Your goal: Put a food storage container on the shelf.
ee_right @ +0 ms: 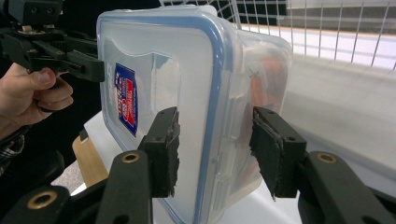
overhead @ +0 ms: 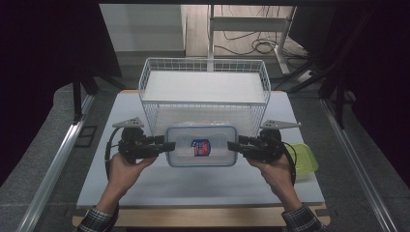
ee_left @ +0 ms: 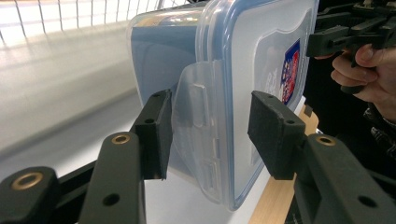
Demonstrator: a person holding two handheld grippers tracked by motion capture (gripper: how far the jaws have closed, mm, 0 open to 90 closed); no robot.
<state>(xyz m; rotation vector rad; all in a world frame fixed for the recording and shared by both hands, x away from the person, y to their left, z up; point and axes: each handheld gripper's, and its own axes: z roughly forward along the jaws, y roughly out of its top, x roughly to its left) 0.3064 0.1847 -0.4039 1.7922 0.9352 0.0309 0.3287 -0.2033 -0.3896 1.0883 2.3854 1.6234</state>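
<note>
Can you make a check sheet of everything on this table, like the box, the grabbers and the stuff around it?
Surface: white table top with a wooden front edge.
Job's things: clear lidded box with a blue seal and a label on its lid, held between the two grippers in front of the white wire basket.
Clutter: green lid by the right hand.
Grippers: left gripper has its jaws over the box's left end; right gripper over its right end.
Cables: a black one trails from each gripper; more lie on the floor behind.
Surroundings: metal desk frame behind, dark curtains at the sides.
</note>
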